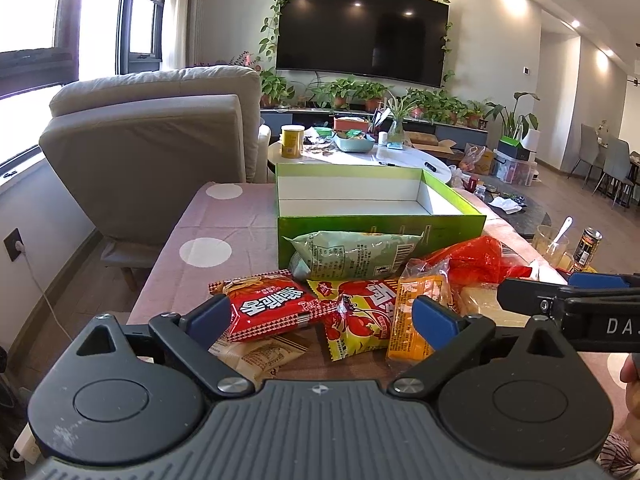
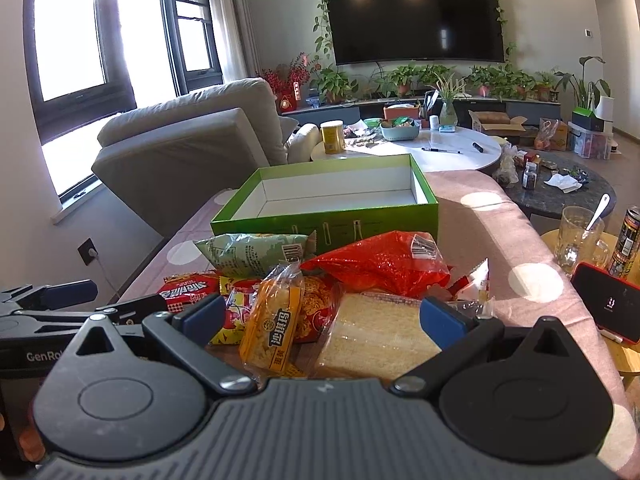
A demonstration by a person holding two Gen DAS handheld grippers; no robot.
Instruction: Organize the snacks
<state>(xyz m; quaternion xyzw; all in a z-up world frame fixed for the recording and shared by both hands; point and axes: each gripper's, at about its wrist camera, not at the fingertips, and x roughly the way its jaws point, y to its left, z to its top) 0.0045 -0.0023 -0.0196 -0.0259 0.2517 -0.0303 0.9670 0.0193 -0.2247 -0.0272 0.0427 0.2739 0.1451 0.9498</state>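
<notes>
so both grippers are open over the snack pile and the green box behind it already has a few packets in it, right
Not quite. The green box holds no packets: the right wrist view shows only its bare white inside. Otherwise correct: the left gripper and right gripper are open over the snack pile.

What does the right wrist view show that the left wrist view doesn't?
Only the right wrist view shows the red phone propped at the table's right edge, and the clear-wrapped pale cake in full. Only the left wrist view shows the beige packet under the red snack pack. Both show the empty green box, the red plastic bag, and open tongs holding nothing.
</notes>
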